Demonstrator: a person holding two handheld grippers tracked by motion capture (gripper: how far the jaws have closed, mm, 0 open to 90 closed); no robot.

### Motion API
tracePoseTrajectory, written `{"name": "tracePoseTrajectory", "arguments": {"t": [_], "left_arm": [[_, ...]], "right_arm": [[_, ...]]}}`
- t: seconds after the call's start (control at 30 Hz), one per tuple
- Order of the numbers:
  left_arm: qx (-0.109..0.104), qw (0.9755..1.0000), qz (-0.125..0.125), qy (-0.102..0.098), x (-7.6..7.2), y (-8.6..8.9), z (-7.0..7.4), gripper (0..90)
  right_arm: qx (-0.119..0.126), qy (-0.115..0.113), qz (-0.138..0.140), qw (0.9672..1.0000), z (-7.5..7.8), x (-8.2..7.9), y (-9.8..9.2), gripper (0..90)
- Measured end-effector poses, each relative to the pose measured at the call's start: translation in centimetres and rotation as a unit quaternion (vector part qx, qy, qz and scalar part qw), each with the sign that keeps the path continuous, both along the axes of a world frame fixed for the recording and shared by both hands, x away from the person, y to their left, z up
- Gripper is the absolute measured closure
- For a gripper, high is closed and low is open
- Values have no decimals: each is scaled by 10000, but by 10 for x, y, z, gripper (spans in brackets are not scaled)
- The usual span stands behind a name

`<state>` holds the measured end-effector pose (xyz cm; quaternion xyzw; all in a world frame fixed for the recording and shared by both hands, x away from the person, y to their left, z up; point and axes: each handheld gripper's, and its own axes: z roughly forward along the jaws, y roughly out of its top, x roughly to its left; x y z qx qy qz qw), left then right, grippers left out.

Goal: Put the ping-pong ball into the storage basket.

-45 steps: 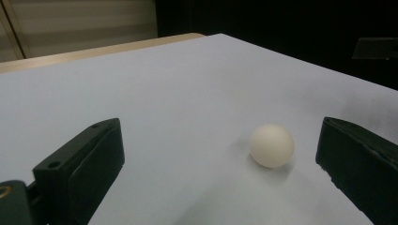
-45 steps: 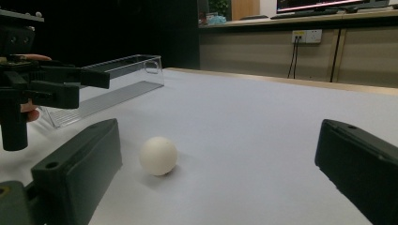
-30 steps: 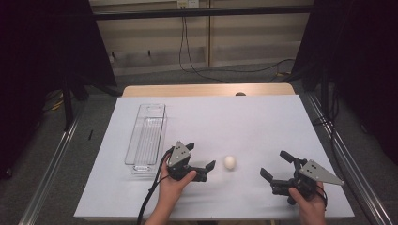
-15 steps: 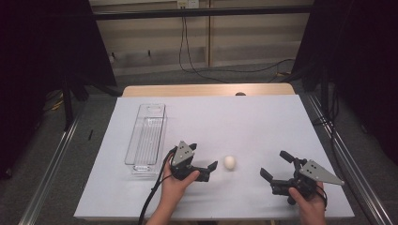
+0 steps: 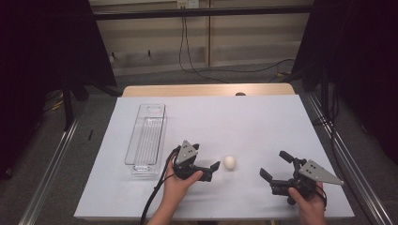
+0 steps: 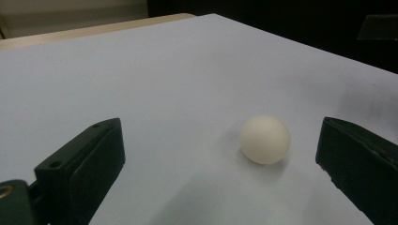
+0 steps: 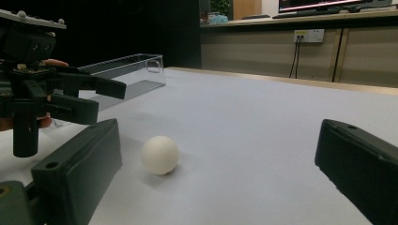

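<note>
Left gripper [image 5: 210, 168] jaws spread wide; small white round ball [image 5: 229, 162] sits on white tabletop [image 5: 244, 122] just ahead of its tips. Right gripper [image 5: 276, 168] also wide, ball well apart to its left.

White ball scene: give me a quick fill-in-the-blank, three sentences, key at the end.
1. The white ball lies on the table, closest to the ____ hand-held gripper.
2. Both hand-held grippers, including the right one, have their jaws ____.
3. The clear plastic tray holds ____.

Missing words: left; open; nothing
</note>
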<state>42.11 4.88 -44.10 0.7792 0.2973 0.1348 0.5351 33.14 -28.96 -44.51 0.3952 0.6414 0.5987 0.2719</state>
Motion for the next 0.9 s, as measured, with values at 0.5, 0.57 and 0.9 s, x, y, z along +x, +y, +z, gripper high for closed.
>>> {"name": "tracePoseTrajectory", "arguments": {"t": [0.5, 0.57, 0.9], "left_arm": [[85, 9999, -54, 93, 4, -7, -4, 19], [124, 9999, -46, 110, 4, -8, -4, 19], [158, 9996, -63, 203, 6, -12, -6, 19]], "right_arm": [[-8, -10, 20, 10000, 0, 0, 0, 4], [-7, -14, 40, 10000, 0, 1, 0, 4], [-14, -8, 22, 10000, 0, 0, 0, 4]]}}
